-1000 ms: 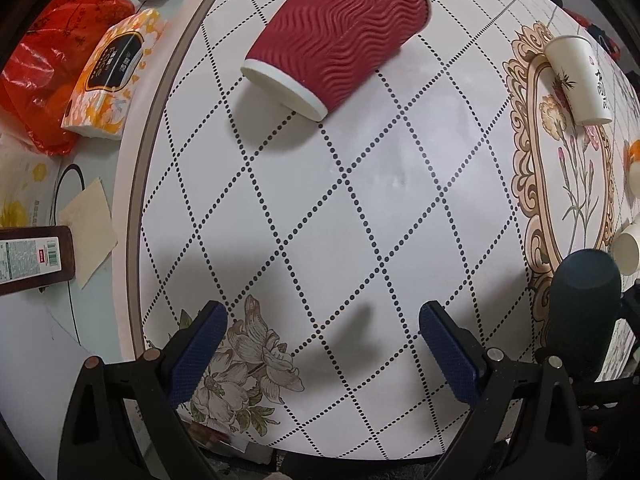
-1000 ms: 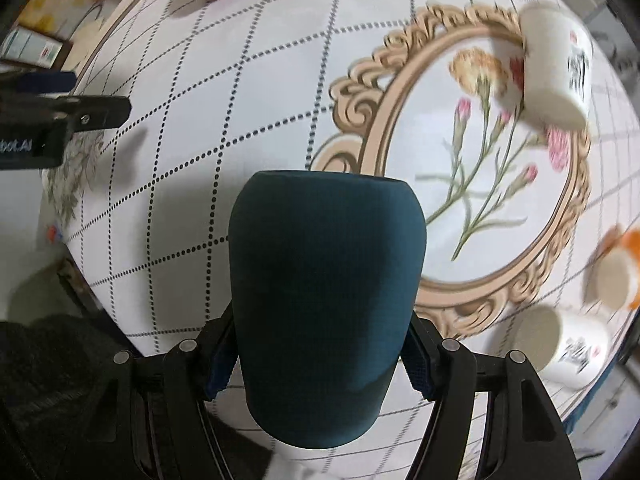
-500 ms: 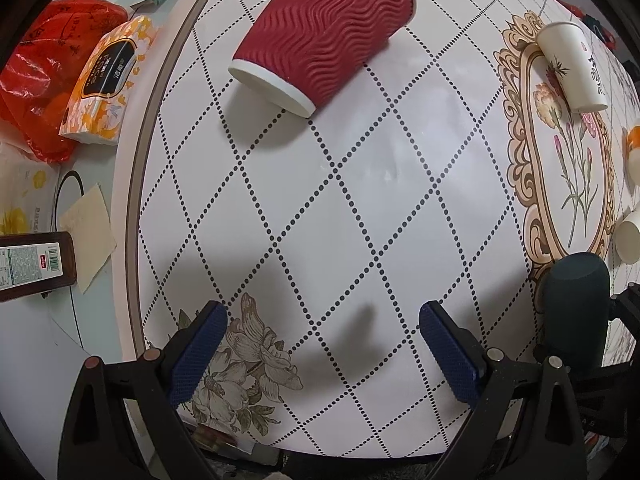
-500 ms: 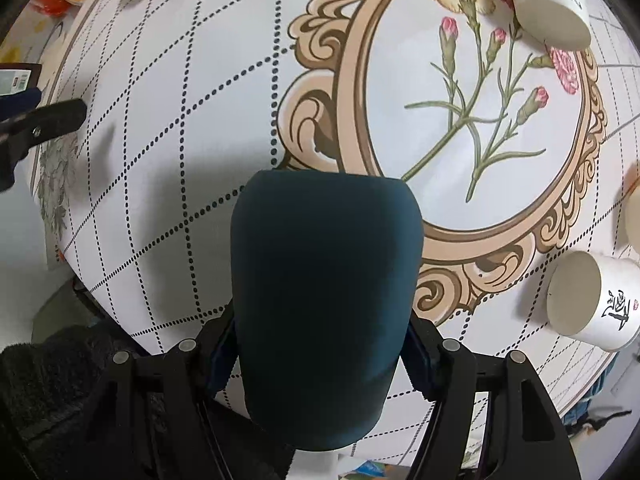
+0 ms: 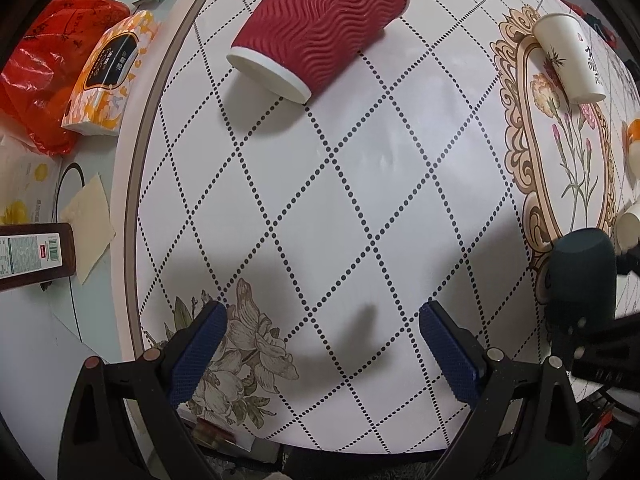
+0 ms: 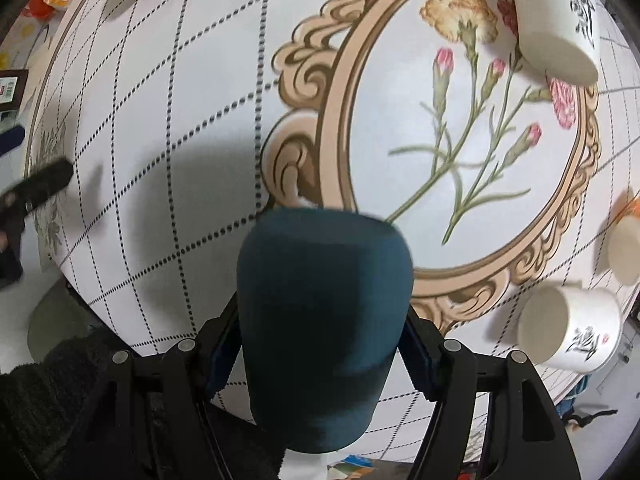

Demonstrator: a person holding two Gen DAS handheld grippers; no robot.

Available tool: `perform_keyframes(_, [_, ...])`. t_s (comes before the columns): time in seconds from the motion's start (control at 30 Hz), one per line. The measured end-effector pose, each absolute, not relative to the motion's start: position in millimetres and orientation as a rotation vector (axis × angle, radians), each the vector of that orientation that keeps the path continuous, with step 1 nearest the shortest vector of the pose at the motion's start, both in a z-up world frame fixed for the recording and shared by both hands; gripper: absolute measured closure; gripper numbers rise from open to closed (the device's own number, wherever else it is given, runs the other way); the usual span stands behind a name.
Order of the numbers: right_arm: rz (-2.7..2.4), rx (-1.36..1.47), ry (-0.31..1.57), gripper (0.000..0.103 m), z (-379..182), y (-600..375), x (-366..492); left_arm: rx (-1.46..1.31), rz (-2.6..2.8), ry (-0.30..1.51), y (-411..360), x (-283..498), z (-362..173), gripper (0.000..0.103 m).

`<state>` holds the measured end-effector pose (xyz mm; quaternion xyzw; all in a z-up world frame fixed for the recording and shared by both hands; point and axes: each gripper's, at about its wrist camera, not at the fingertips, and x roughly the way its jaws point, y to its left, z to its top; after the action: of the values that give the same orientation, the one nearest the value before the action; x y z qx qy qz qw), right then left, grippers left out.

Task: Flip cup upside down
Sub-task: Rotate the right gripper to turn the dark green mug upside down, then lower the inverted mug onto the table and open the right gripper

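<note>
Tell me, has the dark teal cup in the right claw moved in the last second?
Yes. The dark teal cup, gripped by the right claw, has moved rightward along the table edge, beside the printed oval frame.

Both grippers have black angular plastic frames studded with round silver screws, and the left gripper point(image 5: 322, 346) carries fingers point(image 5: 198, 350) faced with dark blue, finely textured rubber pads.

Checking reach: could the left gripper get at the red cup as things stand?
Probably yes: the left gripper is open and empty, and only bare tabletop lies between it and the red cup, lying on its side.
</note>
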<state>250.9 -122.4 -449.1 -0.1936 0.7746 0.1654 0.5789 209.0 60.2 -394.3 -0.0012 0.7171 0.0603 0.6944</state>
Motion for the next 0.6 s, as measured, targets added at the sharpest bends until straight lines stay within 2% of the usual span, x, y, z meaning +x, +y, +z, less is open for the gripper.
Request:
perform_keyframes(0.37, [0.349, -0.391, 1.799, 0.033, -442.8, -127.4, 290.4, 0.003, 0.133, 1.596, 51.1, 198.6, -397.7, 0.004])
perform_keyframes(0.6, [0.370, -0.370, 1.656, 0.033, -406.8, -128.2, 284.0, -0.021, 0.128, 1.599, 48.1, 202.2, -394.6, 0.005])
